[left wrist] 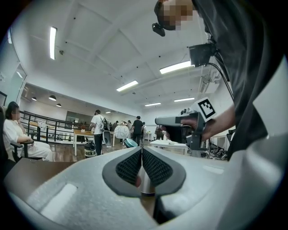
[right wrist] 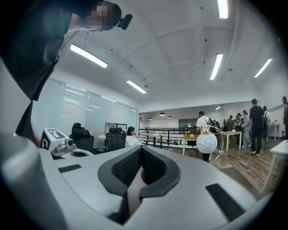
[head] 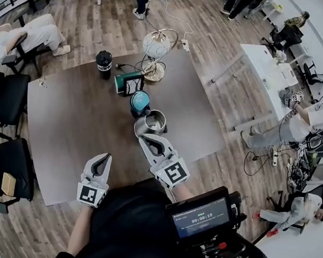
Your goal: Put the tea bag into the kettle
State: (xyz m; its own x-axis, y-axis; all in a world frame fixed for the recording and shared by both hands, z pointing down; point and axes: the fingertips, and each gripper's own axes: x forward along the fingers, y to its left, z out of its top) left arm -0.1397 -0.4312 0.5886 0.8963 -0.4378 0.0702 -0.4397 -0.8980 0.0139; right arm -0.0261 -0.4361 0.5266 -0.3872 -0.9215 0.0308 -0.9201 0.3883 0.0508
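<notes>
A steel kettle (head: 152, 121) stands open-topped near the middle of the brown table (head: 69, 120), with a teal lid (head: 140, 100) just behind it. A green tea box (head: 127, 83) sits farther back. No tea bag shows in any view. My right gripper (head: 143, 138) hovers just in front of the kettle, shut with nothing in it (right wrist: 141, 150). My left gripper (head: 106, 158) is lower left over the table's near part, also shut and empty (left wrist: 141, 150); the kettle (left wrist: 143, 180) shows through the gap below its pads.
A black cup (head: 103, 63) stands at the back left and a globe lamp on a brass stand (head: 156, 45) at the far edge. Black chairs (head: 4, 100) line the table's left side. People sit and stand around the room.
</notes>
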